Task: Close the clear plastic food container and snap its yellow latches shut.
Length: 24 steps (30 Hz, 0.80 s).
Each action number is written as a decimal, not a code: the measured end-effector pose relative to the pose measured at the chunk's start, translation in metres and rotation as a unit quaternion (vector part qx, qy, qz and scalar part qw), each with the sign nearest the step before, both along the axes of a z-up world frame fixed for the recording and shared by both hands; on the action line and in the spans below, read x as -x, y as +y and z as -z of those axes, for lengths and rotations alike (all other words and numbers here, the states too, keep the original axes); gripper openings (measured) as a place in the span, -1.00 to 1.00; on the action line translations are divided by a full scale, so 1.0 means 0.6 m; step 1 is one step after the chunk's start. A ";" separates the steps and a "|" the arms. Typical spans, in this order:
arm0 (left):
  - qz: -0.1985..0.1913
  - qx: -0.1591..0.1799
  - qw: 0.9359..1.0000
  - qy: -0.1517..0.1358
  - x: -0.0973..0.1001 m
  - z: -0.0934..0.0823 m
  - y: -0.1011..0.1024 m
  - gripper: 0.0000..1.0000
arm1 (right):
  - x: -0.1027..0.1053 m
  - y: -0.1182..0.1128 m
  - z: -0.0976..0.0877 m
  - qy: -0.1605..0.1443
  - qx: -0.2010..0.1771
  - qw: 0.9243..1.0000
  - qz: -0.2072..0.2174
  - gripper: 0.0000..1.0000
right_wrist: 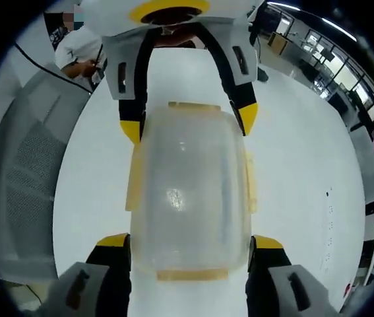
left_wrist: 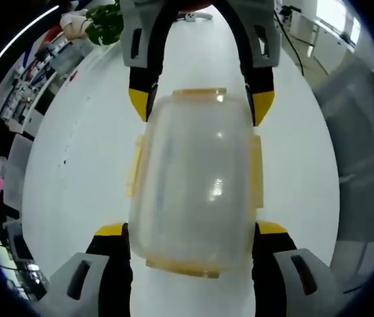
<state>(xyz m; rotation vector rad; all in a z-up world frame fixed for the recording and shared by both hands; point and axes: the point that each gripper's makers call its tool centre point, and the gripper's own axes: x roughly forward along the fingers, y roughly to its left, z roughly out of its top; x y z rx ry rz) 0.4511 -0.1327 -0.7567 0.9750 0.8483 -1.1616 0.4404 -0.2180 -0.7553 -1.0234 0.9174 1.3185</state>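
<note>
Clearly both tongs are set around the clear container [left_wrist: 193,185], which sits on the white worktop [left_wrist: 74,165] between the two of them. In the left gripper view the left tongs [left_wrist: 190,234] straddle the near end, one jaw on each long side, spread wide enough to take the box's whole width; whether the pads actually press the walls I cannot tell. At the far end the right tongs [left_wrist: 200,109] do the same from the opposite direction, and the right gripper view shows the mirror of this, with the right tongs [right_wrist: 190,247] near and the left tongs [right_wrist: 187,125] far.

The lid appears to lie on the box, and the yellow latches [left_wrist: 135,165] show along both long sides and at both ends; the side ones seem to stand out from the wall, so I judge them not yet snapped. Holding from both ends likely steadies the box for pressing.

Open worktop lies to either side of the box, with grey chairs [right_wrist: 22,172] beyond its edge and a plant [left_wrist: 104,23] far off
</note>
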 end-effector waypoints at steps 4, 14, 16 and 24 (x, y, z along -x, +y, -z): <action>-0.003 0.004 1.000 0.000 0.000 0.000 0.016 0.45 | -0.001 0.014 0.001 0.000 0.001 1.000 -0.002 0.42; -0.005 0.012 1.000 0.004 -0.008 0.000 0.037 0.46 | -0.009 0.036 0.001 0.000 0.012 1.000 -0.004 0.42; -0.005 0.013 1.000 0.005 -0.011 0.001 0.038 0.47 | -0.012 0.038 0.002 0.000 0.014 1.000 -0.004 0.42; -0.003 0.020 1.000 0.006 -0.023 0.001 0.042 0.48 | -0.023 0.042 0.003 -0.001 0.016 1.000 0.001 0.42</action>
